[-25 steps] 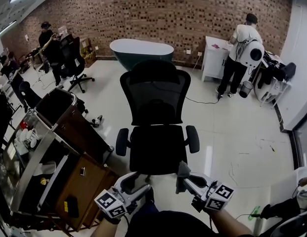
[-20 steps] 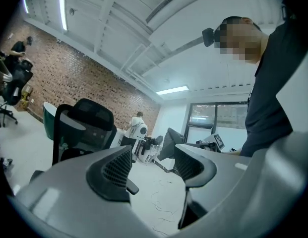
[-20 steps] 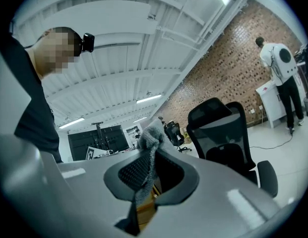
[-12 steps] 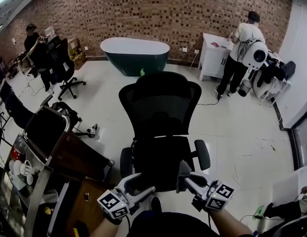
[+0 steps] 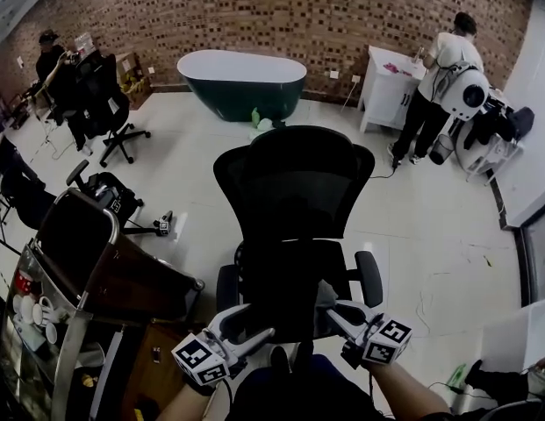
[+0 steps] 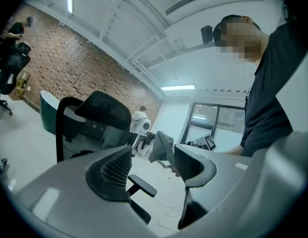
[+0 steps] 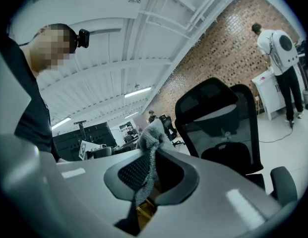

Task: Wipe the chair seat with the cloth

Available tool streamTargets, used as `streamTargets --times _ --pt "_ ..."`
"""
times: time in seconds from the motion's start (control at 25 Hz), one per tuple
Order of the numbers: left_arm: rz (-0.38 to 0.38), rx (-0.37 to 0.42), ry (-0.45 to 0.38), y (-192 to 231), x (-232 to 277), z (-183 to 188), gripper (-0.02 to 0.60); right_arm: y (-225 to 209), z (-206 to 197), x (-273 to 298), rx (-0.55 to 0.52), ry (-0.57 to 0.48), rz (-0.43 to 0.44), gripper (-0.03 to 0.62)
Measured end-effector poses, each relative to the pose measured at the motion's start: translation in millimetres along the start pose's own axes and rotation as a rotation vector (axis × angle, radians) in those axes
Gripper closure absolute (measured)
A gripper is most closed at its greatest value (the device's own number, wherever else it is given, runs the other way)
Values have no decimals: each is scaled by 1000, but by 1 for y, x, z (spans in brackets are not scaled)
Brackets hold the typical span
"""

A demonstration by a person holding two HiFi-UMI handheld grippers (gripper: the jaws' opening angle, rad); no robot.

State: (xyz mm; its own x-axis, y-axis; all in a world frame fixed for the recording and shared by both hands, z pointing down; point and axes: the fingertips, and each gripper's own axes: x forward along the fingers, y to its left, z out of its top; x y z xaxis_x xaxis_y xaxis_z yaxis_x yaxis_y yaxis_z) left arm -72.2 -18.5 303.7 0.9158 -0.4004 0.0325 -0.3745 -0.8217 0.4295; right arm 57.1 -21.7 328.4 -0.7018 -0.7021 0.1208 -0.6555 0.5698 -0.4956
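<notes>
At 6 o'clock in the head view, nearest the person, the left hand-held gripper (image 5: 253, 324) has its jaws spread wide with nothing between them; its own view (image 6: 154, 165) shows only floor and an armrest through the gap. Just beside it at 5 o'clock, the right hand-held gripper (image 5: 332, 312) is clamped on the grey cloth (image 5: 325, 296). In the right gripper view (image 7: 151, 175) the cloth (image 7: 153, 133) runs lengthwise along the jaws, a thin strip deep between the pads that ends in a bunched tuft past the tips. That tuft points towards 12 o'clock and hangs over the front edge of the chair seat (image 5: 285, 274); whether it touches, I cannot tell.

The black seat faces the person, its front edge at 6 o'clock, with armrests (image 5: 369, 277) on either side and the mesh backrest (image 5: 294, 178) upright along its far edge.

A metal-framed cart (image 5: 79, 261) crowds in near at 9 o'clock. At 3 o'clock the pale floor (image 5: 430, 226) lies open. Farther off, at 12 o'clock, a dark green bathtub (image 5: 241, 82) stands before the brick wall.
</notes>
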Motion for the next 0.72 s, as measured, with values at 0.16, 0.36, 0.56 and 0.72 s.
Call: streamTargets --times 0.16,0.36,0.56,0.72 --pt "42 -29 20 26 15 -11 287 -29 -9 21 31 58 25 559" --pt "129 -124 44 73 24 -50 287 -61 -60 71 8 221 100 559" --pt "196 -173 91 112 43 -89 277 -118 -124 135 -96 402 164 559" --pt "236 -227 105 148 43 -131 262 -170 -186 197 -141 520 150 559"
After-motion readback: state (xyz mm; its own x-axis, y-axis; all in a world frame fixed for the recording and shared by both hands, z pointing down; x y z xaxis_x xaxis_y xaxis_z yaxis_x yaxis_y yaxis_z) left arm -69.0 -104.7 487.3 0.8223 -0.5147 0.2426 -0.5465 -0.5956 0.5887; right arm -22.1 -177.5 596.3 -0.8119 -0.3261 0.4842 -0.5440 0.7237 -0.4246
